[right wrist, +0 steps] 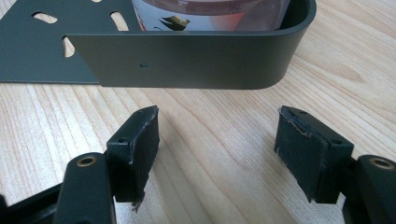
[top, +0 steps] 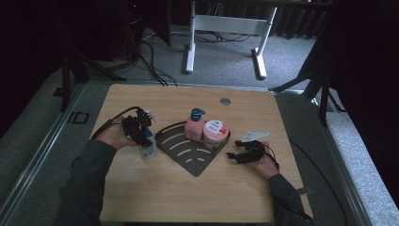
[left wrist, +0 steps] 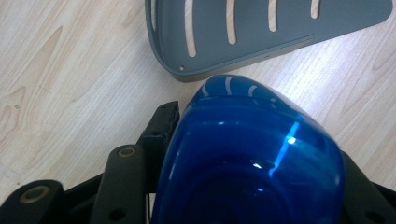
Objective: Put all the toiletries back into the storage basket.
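High view, left hand-held gripper [top: 142, 133] gripping blue-capped bottle [top: 148, 147] beside rack [top: 188, 153] edge

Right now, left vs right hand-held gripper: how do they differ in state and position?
The left hand-held gripper is shut on the blue-capped bottle; the right hand-held gripper is open, with bare wood between its jaws. The left one sits just left of the dark slotted tray; the right one sits at the tray's right side, facing its curved wall. Both are low over the table.
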Motion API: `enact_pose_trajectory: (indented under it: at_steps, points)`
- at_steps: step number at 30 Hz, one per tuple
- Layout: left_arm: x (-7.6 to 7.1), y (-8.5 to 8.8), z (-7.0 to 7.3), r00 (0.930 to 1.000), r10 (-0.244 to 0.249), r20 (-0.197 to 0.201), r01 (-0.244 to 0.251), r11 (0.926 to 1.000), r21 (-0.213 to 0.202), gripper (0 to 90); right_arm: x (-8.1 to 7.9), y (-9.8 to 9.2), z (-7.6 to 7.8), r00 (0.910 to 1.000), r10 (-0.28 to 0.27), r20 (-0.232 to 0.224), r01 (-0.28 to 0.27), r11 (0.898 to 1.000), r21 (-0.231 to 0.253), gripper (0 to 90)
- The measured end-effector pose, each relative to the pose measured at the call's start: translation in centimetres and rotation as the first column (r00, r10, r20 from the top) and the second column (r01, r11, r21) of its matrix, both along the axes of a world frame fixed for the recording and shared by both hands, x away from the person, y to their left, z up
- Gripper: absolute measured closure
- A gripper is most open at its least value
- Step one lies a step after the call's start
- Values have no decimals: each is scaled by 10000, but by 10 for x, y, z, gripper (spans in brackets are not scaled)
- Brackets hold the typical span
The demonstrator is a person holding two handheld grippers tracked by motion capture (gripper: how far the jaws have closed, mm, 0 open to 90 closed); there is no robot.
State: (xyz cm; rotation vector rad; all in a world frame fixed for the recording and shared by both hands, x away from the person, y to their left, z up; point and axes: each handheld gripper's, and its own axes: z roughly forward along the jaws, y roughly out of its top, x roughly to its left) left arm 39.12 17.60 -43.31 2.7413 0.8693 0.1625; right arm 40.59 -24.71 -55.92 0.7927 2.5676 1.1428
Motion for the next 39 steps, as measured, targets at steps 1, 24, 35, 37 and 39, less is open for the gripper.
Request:
enact_pose_trajectory:
  at_steps: [1,24,35,37,39]
  points:
    - [0,0,0,10000,20,-40,-20,10000,-8,530,0,0,0,10000,0,-2,0,10000,3,303]
    - [-9,-12,1,9956,-902,-272,900,9959,-73,549,0,0,0,10000,-19,-40,20,10000,15,303]
    - [-14,-27,1,9897,-1408,-267,1405,9900,-131,549,0,0,0,10000,-16,-37,16,10000,13,303]
    - [-15,-29,1,9881,-1513,-284,1509,9884,-150,549,0,0,0,10000,-27,-33,27,10000,2,303]
    - [-17,-31,1,9868,-1595,-265,1591,9871,-150,549,0,0,0,10000,-19,-41,19,10000,12,303]
